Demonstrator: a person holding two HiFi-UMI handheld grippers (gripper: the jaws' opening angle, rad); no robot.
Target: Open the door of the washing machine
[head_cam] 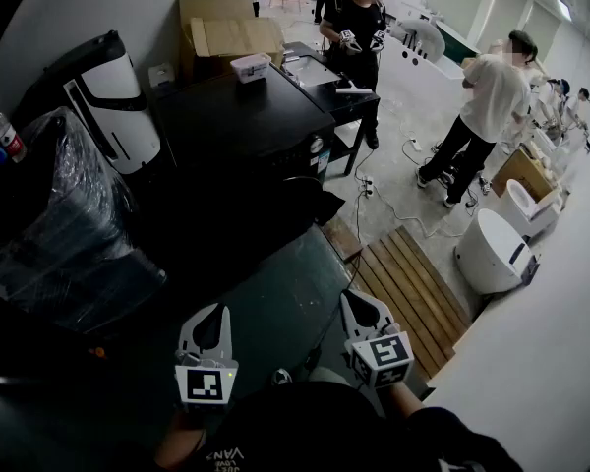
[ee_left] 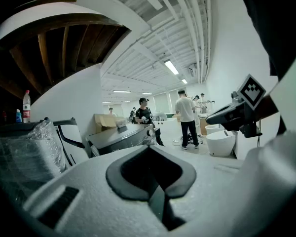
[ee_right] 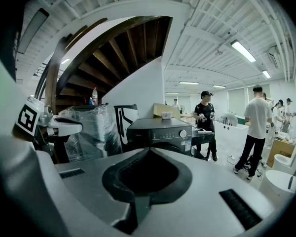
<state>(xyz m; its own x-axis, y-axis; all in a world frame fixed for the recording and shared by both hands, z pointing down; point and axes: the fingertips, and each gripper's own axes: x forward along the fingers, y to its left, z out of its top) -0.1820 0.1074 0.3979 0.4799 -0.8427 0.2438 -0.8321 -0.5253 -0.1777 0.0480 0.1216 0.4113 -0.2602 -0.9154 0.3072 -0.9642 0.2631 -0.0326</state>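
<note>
The black washing machine stands ahead of me in the head view, its control knob on the front panel. Its round door below is dark and hard to make out. My left gripper and right gripper hang side by side near the bottom edge, well short of the machine. Both are shut with nothing between their jaws. The right gripper view looks over its closed jaws at the machine. Past its own closed jaws, the left gripper view shows the machine further off.
A plastic-wrapped appliance stands left of the machine and a white-and-black unit behind it. A wooden pallet and a white round fixture lie to the right. Cables cross the floor. Two people stand beyond.
</note>
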